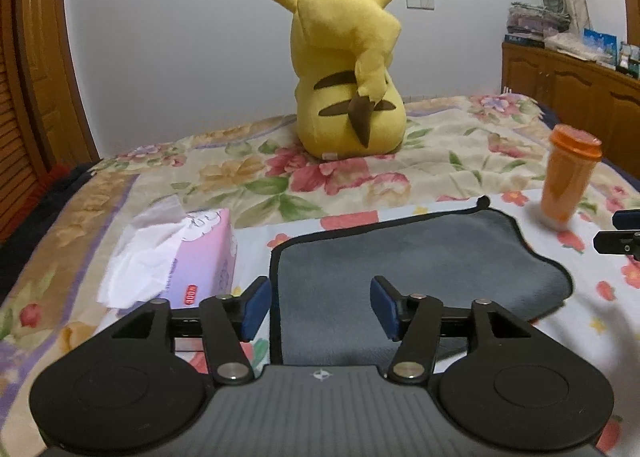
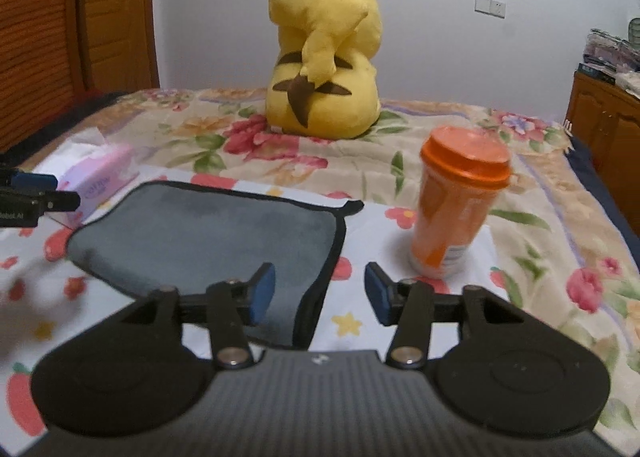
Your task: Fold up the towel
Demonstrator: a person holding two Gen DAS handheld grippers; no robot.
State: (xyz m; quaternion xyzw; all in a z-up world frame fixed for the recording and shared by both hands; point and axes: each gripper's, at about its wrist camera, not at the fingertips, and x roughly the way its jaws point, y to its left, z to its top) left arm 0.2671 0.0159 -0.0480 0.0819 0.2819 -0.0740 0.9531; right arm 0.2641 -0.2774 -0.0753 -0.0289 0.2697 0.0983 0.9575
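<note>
A grey towel (image 1: pixel 400 257) with black edging lies folded on the flowered bedspread; the right wrist view shows the towel (image 2: pixel 208 241) too. My left gripper (image 1: pixel 320 307) hangs above its near left part, jaws apart, nothing between the blue pads. My right gripper (image 2: pixel 320 293) hovers over the towel's near right edge, also open and empty. Each gripper's tip shows at the edge of the other's view: the right gripper (image 1: pixel 618 235) and the left gripper (image 2: pixel 44 193).
A pink tissue box (image 1: pixel 192 257) lies left of the towel. An orange lidded cup (image 2: pixel 456 201) stands to its right. A yellow plush toy (image 1: pixel 348 69) sits further back on the bed. A wooden cabinet (image 1: pixel 580 85) stands at the far right.
</note>
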